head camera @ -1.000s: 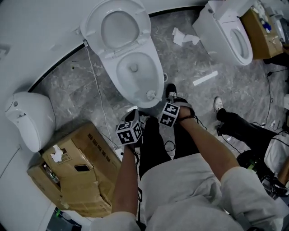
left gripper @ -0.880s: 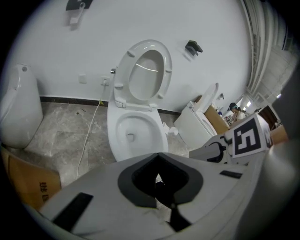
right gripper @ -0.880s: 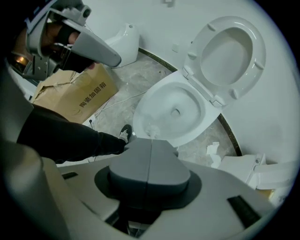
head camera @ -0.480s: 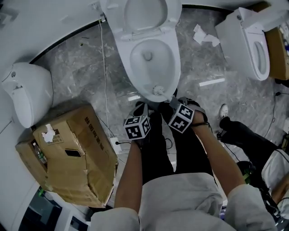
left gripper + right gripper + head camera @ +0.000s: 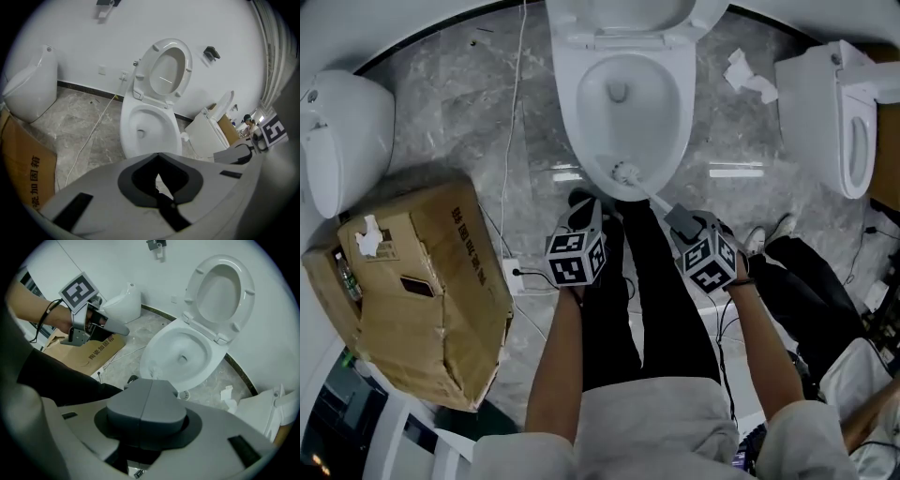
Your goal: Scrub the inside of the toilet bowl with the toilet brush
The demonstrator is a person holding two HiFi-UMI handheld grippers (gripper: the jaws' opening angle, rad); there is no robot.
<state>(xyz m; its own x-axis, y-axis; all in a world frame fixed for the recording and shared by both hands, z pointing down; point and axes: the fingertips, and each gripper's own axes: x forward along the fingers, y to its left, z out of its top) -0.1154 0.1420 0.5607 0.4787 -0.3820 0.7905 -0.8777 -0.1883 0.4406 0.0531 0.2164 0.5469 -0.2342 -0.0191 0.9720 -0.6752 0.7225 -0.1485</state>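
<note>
The white toilet (image 5: 581, 141) stands at the top of the head view, lid up, with its open bowl (image 5: 126, 136) (image 5: 206, 366) in both gripper views. The toilet brush's white head (image 5: 625, 173) (image 5: 152, 367) rests inside the bowl at the near rim. Its handle slants back to my right gripper (image 5: 680, 220) (image 5: 145, 408), which is shut on the brush and points steeply down. My left gripper (image 5: 586, 214) (image 5: 159, 187) (image 5: 117, 327) hangs just left of the bowl's front, over the floor. It is shut with nothing in it.
A battered cardboard box (image 5: 422, 281) lies on the floor at left, beyond it a white wall fixture (image 5: 342, 131). A cable (image 5: 511, 141) runs to a socket block (image 5: 514, 274). A second toilet (image 5: 844, 122), crumpled paper (image 5: 745, 75) and another person's leg (image 5: 806, 281) are at right.
The head view has swung so the toilet sits higher and more central. My left gripper has sunk toward the floor. The brush head stays at the bowl's near rim, with more handle showing.
</note>
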